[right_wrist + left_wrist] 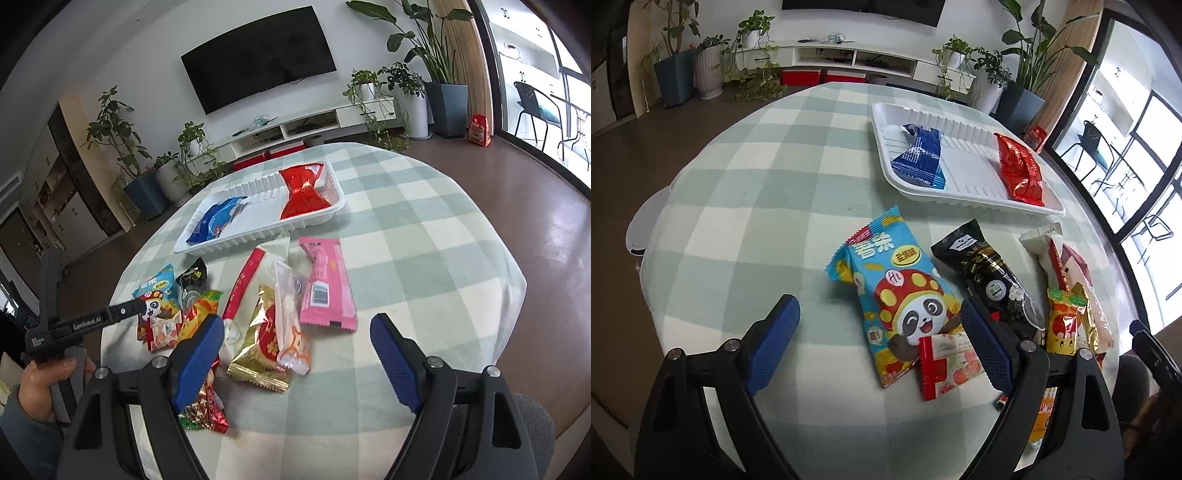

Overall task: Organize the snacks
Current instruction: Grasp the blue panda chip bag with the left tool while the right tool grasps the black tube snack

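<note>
A white tray (964, 168) (332, 212) on the checked table holds a blue packet (919, 157) (216, 219) and a red packet (1021, 171) (303, 194). Loose snacks lie in front of it: a panda packet (894, 291) (157, 295), a black packet (990, 271), a small red-and-white packet (945, 363), a pink packet (327, 284) and a gold packet (264, 343). My left gripper (881, 343) is open, its jaws either side of the panda packet's lower end. My right gripper (297, 362) is open and empty above the gold packet.
The round table (424, 258) drops off at its edges to a brown floor. Potted plants (406, 92), a TV cabinet (849, 59) and glass doors stand beyond. The left gripper's body shows in the right wrist view at the left.
</note>
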